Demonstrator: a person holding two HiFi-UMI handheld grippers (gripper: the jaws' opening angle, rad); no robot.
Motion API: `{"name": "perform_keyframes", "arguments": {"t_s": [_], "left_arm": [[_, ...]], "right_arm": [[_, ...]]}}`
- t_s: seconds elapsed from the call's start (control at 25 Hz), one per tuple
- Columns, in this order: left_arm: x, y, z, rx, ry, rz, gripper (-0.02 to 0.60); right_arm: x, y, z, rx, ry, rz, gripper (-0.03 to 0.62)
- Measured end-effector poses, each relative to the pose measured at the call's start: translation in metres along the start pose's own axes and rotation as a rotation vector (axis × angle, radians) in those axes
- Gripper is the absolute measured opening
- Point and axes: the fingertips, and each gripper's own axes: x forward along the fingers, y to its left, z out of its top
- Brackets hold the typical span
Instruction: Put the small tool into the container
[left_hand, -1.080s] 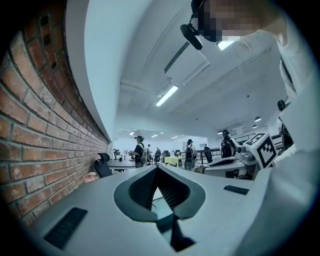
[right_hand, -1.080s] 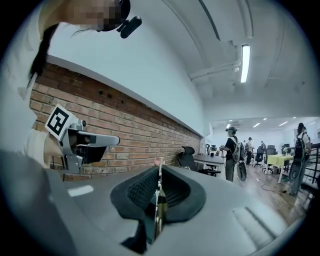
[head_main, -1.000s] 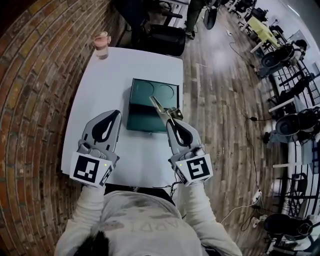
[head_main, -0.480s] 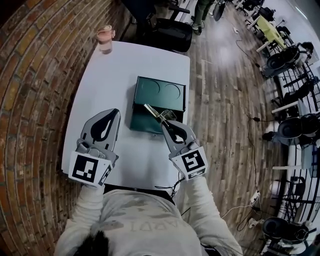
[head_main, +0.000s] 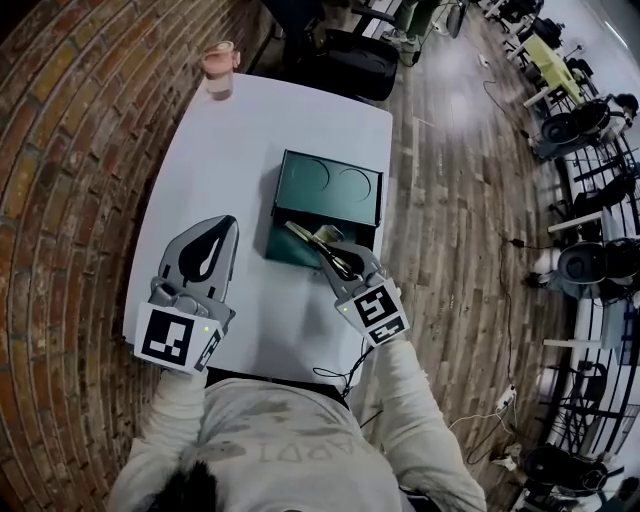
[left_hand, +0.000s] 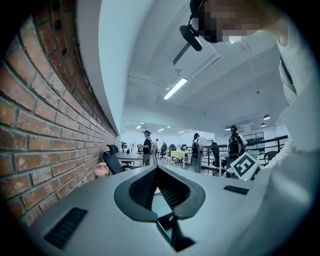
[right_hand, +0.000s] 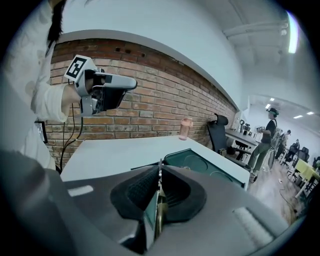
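Note:
The small tool (head_main: 303, 234) is a thin metal blade with a brass-coloured part, and my right gripper (head_main: 328, 247) is shut on it. It hangs over the near compartment of the dark green container (head_main: 340, 190), whose far half has two round recesses. In the right gripper view the blade (right_hand: 159, 210) stands on edge between the jaws (right_hand: 159, 169), with the container (right_hand: 200, 162) just ahead. My left gripper (head_main: 226, 222) rests over the white table left of the container, jaws together and nothing in them (left_hand: 158, 168).
A pink cup (head_main: 219, 68) stands at the white table's (head_main: 230, 130) far left corner. A brick wall runs along the left side. A black office chair (head_main: 345, 60) sits beyond the table's far edge. Wooden floor lies to the right.
My right gripper has carried the tool leftward, and the blade now points left over the container's near compartment. The left gripper has stayed put.

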Motion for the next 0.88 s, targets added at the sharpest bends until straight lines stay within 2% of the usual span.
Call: {"name": "perform_keyframes", "arguments": {"t_s": [0.36, 0.88], "left_arm": [[0.004, 0.007, -0.009, -0.01, 0.023, 0.025, 0.006], [0.014, 0.018, -0.019, -0.024, 0.046, 0.04, 0.006]], "right_arm": [[0.024, -0.005, -0.029, 0.001, 0.086, 0.062, 0.029], [0.051, -0.008, -0.042, 0.005, 0.144, 0.159, 0.031]]}}
